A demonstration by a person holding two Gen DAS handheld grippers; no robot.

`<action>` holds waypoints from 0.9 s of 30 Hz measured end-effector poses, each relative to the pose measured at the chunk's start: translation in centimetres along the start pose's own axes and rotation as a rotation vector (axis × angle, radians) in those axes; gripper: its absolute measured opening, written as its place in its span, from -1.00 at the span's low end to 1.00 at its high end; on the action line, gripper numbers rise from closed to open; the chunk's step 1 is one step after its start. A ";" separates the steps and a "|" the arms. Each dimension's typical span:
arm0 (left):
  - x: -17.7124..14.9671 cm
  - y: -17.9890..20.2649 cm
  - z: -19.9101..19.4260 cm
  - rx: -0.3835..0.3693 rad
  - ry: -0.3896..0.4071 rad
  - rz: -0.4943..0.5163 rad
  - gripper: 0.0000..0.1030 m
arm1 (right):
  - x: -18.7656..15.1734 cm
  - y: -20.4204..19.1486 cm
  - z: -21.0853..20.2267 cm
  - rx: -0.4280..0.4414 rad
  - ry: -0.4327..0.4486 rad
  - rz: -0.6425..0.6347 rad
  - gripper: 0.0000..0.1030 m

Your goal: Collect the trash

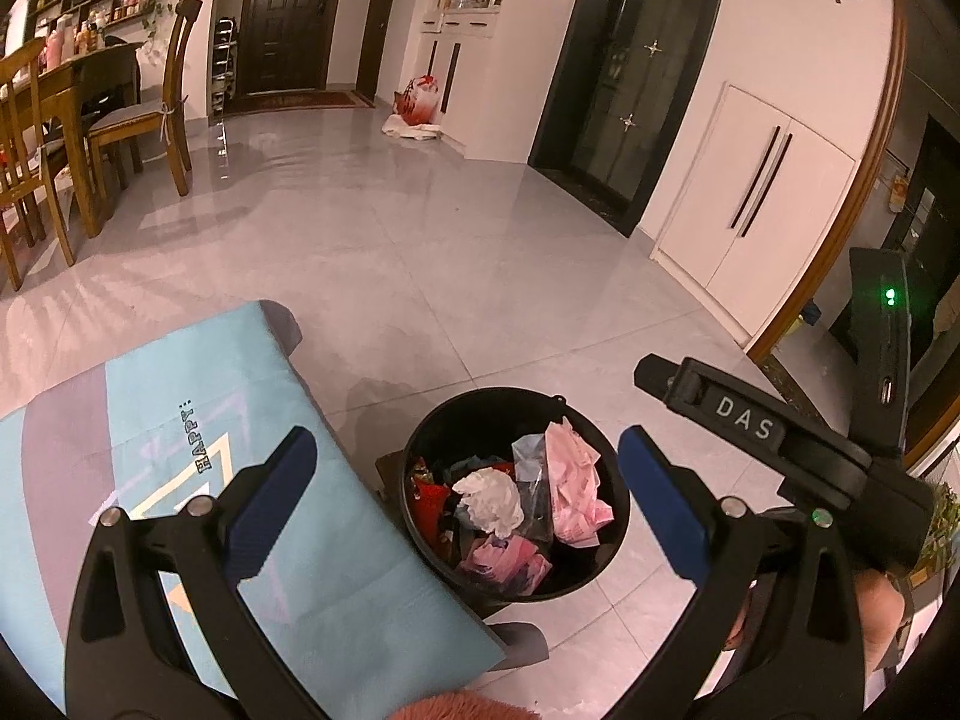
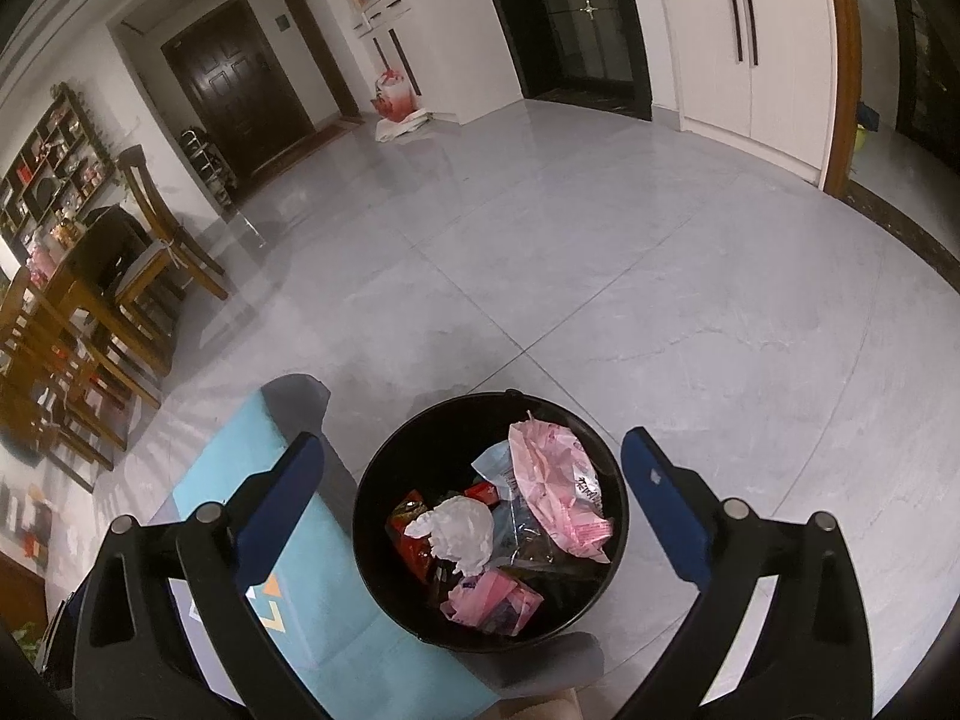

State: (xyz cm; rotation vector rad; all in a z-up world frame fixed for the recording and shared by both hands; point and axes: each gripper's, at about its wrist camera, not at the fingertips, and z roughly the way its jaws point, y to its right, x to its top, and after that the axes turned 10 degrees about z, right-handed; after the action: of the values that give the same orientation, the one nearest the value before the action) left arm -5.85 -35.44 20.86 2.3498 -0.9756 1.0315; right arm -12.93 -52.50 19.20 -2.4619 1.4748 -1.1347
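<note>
A round black trash bin (image 1: 432, 438) stands on the grey tiled floor beside a low table. It holds a crumpled white tissue (image 1: 489, 501), pink wrappers (image 1: 576, 492), a clear plastic bag and red packets. My left gripper (image 1: 468, 504) is open and empty above the bin. The right gripper's body (image 1: 780, 438) shows at the right of the left wrist view. In the right wrist view the bin (image 2: 384, 480) sits below my right gripper (image 2: 474, 504), which is open and empty. The tissue (image 2: 459, 531) and pink wrappers (image 2: 558, 492) lie inside.
A low table with a light blue patterned cover (image 1: 150, 450) stands left of the bin. A wooden dining table and chairs (image 1: 90, 120) are at far left. White cabinets (image 1: 750, 198), a dark door and a red bag (image 1: 417, 99) line the far wall.
</note>
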 end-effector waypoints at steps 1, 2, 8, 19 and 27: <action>0.0 -0.1 0.0 -0.002 -0.002 -0.002 0.94 | 0.0 -0.1 0.1 -0.001 -0.001 -0.003 0.90; -0.1 -0.1 0.0 -0.003 -0.006 -0.005 0.94 | -0.1 -0.2 0.1 -0.002 -0.002 -0.005 0.90; -0.3 -0.3 0.2 -0.011 -0.014 -0.019 0.94 | -0.1 -0.4 0.4 -0.017 -0.005 -0.013 0.90; -0.7 -0.8 0.4 -0.020 -0.029 -0.038 0.94 | -0.3 -0.7 0.5 -0.023 -0.007 -0.027 0.90; -0.9 -0.6 0.5 -0.013 -0.031 -0.030 0.94 | -0.4 -0.7 0.6 -0.025 -0.008 -0.027 0.90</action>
State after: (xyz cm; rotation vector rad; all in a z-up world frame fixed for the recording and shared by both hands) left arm -5.65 -34.94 19.81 2.3693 -0.9528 0.9770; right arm -12.15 -52.02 18.81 -2.5075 1.4662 -1.1168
